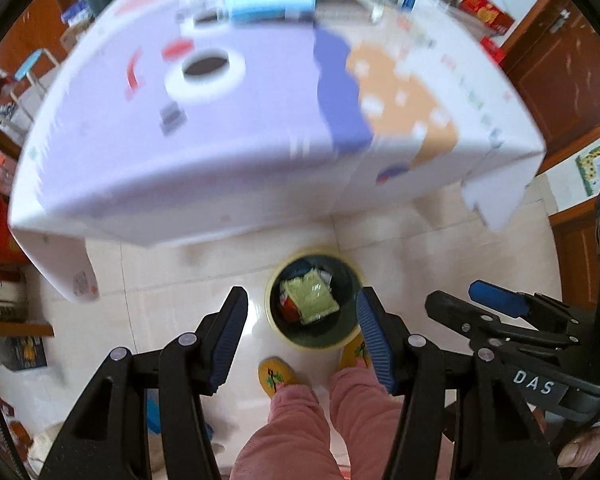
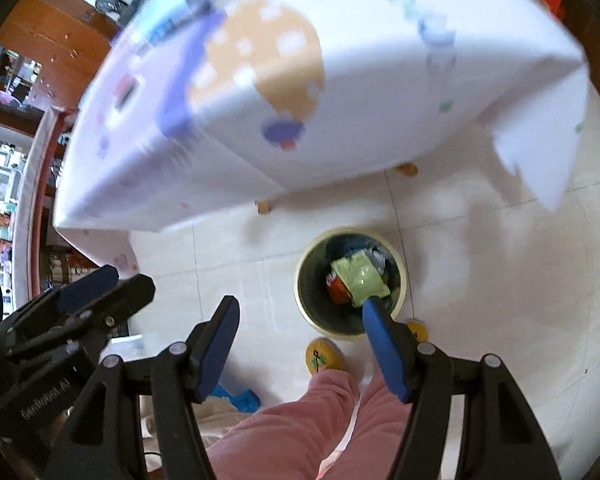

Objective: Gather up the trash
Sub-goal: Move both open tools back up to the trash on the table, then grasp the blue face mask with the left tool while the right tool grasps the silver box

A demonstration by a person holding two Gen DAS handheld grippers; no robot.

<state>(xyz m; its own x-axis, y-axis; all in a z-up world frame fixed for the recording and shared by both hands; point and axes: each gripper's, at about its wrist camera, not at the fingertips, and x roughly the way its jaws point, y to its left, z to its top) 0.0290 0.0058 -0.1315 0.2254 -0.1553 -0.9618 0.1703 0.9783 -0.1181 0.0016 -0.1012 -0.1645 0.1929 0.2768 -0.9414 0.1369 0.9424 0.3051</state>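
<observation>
Motion blurs the tablecloth (image 1: 220,152) (its far clutter unreadable).

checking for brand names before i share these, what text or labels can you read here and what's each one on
"DAS": white letters on the body of the right hand-held gripper, seen from the left wrist view.
"GenRobot.AI" is my best reading: raised letters on the body of the left hand-held gripper, partly blurred.
Print on the tablecloth, the boxes on the table and the wrappers in the trash bin: too blurred to read.
</observation>
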